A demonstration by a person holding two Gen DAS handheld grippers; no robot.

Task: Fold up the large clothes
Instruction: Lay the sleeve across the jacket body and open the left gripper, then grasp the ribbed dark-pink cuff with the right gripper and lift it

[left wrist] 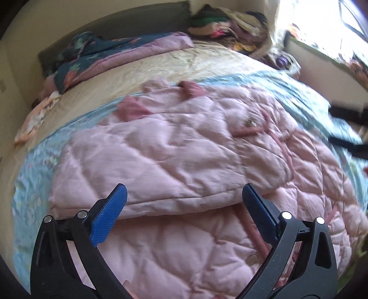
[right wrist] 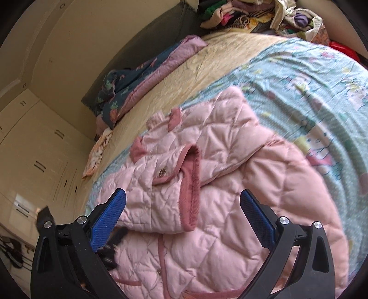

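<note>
A pink quilted jacket point(left wrist: 174, 156) with darker pink trim lies spread on the bed, one sleeve folded across its body. It also shows in the right wrist view point(right wrist: 207, 184), where its trimmed front edge and a snap button face up. My left gripper point(left wrist: 184, 195) is open and empty, hovering just above the folded sleeve's near edge. My right gripper point(right wrist: 182, 202) is open and empty above the jacket's front trim. The other gripper's black fingers point(left wrist: 349, 128) show at the right edge of the left wrist view.
The jacket rests on a light blue patterned sheet point(right wrist: 310, 87) over a cream bedspread point(left wrist: 142, 69). A dark floral and mauve quilt point(left wrist: 110, 55) lies at the headboard. A pile of mixed clothes point(right wrist: 253, 13) sits at the far corner. Cream wardrobes point(right wrist: 34, 142) stand left.
</note>
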